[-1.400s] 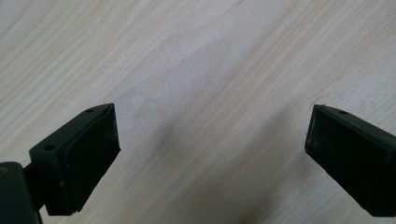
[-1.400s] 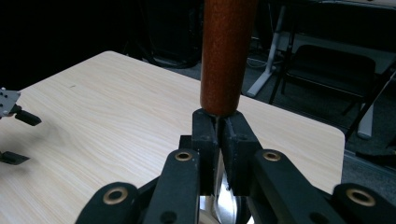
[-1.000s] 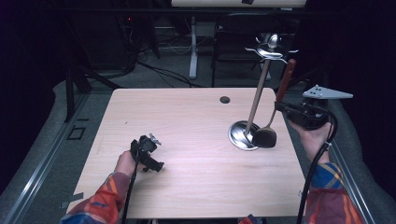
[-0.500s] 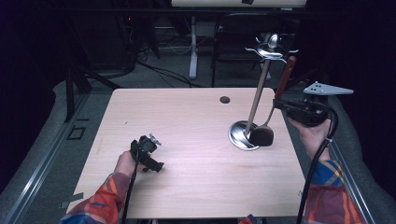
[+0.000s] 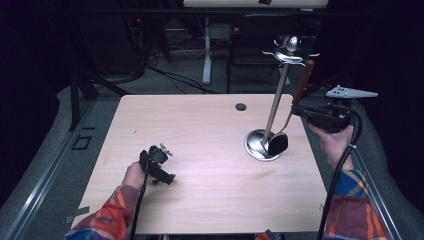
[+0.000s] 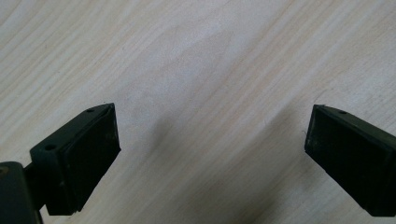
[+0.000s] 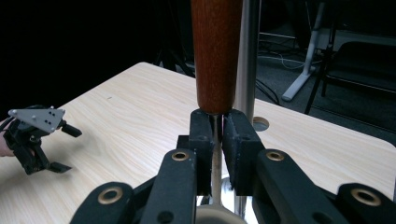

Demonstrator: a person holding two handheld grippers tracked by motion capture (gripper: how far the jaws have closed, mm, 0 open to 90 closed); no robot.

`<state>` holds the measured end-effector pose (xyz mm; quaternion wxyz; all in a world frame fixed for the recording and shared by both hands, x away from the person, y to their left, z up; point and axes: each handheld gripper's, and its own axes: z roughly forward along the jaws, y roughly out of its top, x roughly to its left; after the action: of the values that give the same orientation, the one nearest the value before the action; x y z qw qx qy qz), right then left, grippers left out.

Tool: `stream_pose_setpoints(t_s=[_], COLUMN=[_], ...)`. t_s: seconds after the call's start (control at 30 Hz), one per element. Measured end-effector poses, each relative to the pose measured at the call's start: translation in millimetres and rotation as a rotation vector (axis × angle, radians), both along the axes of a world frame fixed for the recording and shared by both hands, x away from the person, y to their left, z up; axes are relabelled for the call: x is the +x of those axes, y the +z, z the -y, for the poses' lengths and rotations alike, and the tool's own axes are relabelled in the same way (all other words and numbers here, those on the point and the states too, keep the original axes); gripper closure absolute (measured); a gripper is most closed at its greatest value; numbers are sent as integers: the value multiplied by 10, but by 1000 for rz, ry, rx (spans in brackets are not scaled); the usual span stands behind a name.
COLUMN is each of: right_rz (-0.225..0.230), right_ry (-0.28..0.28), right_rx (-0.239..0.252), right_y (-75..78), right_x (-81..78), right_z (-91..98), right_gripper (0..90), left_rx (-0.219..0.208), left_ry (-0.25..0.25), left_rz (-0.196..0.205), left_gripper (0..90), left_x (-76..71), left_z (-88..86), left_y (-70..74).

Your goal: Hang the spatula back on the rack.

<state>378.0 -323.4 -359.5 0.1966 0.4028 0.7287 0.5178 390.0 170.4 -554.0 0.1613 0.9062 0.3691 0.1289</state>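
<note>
One spatula (image 5: 291, 117) is held at the right edge of the tabletop (image 5: 200, 145), its brown wooden handle (image 7: 216, 51) up and its black blade (image 5: 278, 144) down over the round base of the stand. The thin metal shank just below the handle is clamped between the closed jaws of the right gripper (image 7: 216, 135), a hold that probably keeps the handle's upper end free for hanging. One utensil stand (image 5: 272, 107) is seen just beside it: a steel pole on a disc base, with hooks at the top (image 5: 289, 54), judged to be the spatula's destination. The left gripper (image 5: 156, 162) is rested low on the tabletop, well apart, its jaws spread wide with nothing between them, apparently kept out of the way. One small dark hole (image 5: 241, 106) is seen near the far edge.
</note>
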Motion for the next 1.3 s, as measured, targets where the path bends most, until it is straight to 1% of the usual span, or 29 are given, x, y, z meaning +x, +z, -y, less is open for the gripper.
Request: stream_pose_setpoints(t_s=[0.13,0.2,0.3,0.4,0.53,0.63,0.7,0.83,0.93,1.0,1.03,1.1,1.17,1.23,1.3], right_rz=[9,17,27,27,42,38,32,39,45,58,57,65,66,64,60], right_ry=[-30,-44,-70,-84,-127,-129,-135,-138,-154,-166,-169,-176,-179,-176,-180], right_rx=[-14,-11,-40,-51,-125,-117,-126,-149,-146,-146,-160,-169,-158,-151,-161], right_y=[6,1,10,18,52,53,61,72,63,55,59,59,51,48,55], right_x=[3,2,-8,-13,-33,-23,-17,-6,7,18,18,19,26,28,12], right_z=[-16,-44,-95,-136,-215,-224,-224,-242,-253,-263,-266,-281,-283,-290,-309], right_gripper=[823,825,829,832,836,837,836,834,834,833,832,830,829,796,778], left_rx=[0,1,2,1,1,5,6,9,12,14,12,15,14,12,12], left_ry=[-1,-1,-3,-4,-3,-5,-5,-8,-13,-14,-14,-17,-16,-15,-12], left_rz=[-2,0,-1,-3,0,-1,-1,-2,-3,-5,-6,-8,-8,-7,-7], left_gripper=[32,32,32,32,32,32,34,35,35,35,35,35,35,36,36], left_x=[0,-2,-3,-7,-9,-8,-8,-7,-4,-3,-4,-2,-3,-6,-10], left_z=[1,2,4,6,7,6,6,10,11,9,10,9,10,10,8], left_y=[-3,0,0,1,1,0,1,-2,-6,-8,-11,-11,-12,-11,-8])
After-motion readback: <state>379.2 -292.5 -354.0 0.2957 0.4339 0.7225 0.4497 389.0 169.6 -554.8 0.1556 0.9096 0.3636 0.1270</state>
